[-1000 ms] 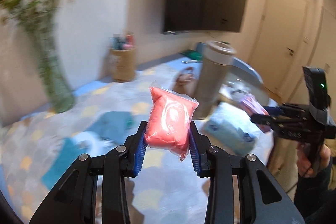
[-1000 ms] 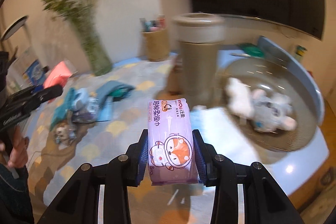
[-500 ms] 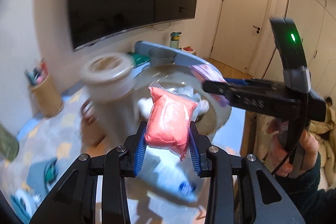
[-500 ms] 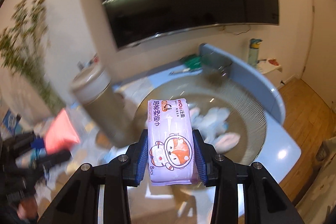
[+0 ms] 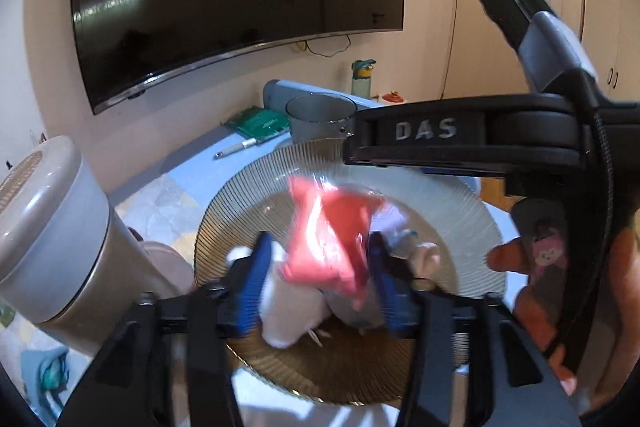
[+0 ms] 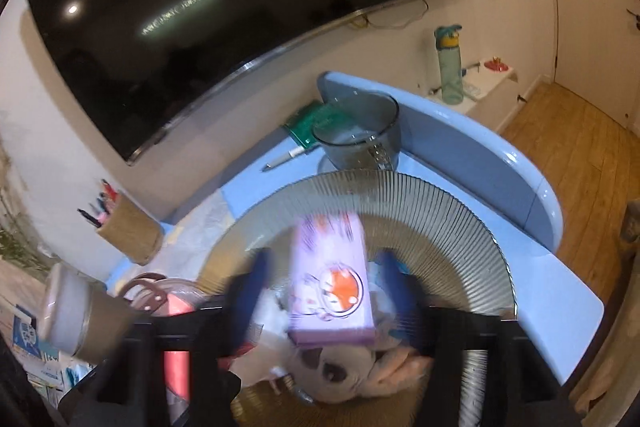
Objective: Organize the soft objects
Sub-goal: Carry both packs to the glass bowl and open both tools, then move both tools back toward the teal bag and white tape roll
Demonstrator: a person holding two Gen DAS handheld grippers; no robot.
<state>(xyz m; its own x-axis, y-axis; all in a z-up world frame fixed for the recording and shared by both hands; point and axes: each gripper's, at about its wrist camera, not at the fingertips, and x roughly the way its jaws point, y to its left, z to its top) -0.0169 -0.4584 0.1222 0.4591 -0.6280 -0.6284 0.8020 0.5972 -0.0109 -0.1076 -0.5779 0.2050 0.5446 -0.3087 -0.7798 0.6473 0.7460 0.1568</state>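
Observation:
My left gripper [image 5: 318, 267] is open over the ribbed glass plate [image 5: 460, 211]; the red soft packet [image 5: 328, 243] is loose between its spread blue pads, blurred, above plush toys [image 5: 288, 311] on the plate. My right gripper [image 6: 326, 283] is open too; the purple tissue pack [image 6: 332, 283] with a fox picture sits loose between its pads, blurred, over the same plate [image 6: 440, 211] and a plush toy [image 6: 344, 367]. The right gripper's body [image 5: 460, 143] crosses the left wrist view above the plate.
A grey lidded canister [image 5: 48, 235] stands left of the plate. A grey glass cup [image 6: 360, 135], a green notebook [image 6: 308, 123], a pen and a woven pen holder [image 6: 128, 231] are behind. The blue table edge [image 6: 576, 299] curves at right.
Both grippers have swung over the plate and opened. The red packet and the purple tissue pack, held tight before, are now loose between the pads and dropping.

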